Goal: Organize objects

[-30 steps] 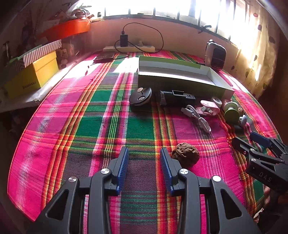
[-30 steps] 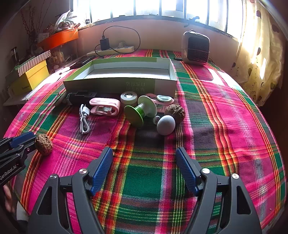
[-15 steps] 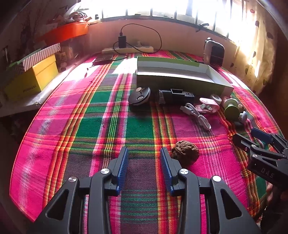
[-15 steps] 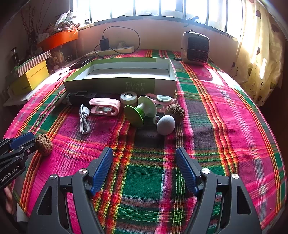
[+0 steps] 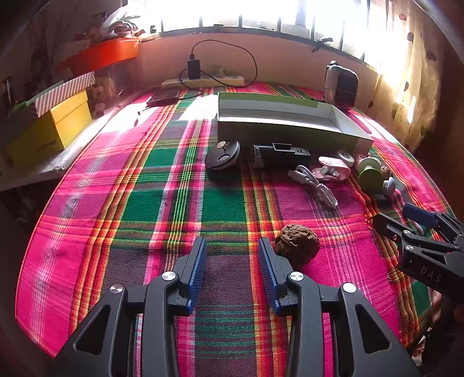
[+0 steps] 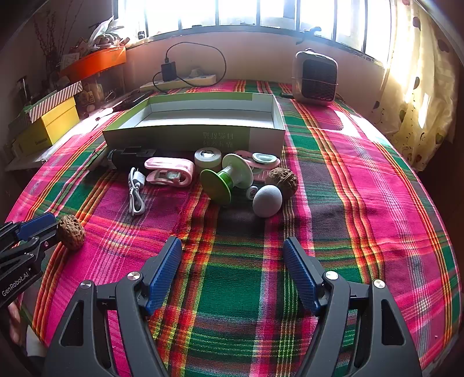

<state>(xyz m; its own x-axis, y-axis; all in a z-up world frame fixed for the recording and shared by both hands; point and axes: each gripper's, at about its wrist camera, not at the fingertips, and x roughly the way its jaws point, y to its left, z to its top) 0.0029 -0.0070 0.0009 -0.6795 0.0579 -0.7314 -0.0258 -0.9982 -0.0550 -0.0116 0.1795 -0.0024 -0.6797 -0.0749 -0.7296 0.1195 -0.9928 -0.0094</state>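
Open box sits mid-table on the cloth, heater behind its right corner, power strip behind it at the wall. Small items line up in front of the box: cable, clip, tape roll, spool, ball. One walnut just behind the ball; another walnut near the front, beside the left gripper.

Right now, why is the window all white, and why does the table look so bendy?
Left view: sun overexposes the window, leaving a glare patch on the cloth. Right view: same white window; the fisheye lens curves the straight cloth stripes.
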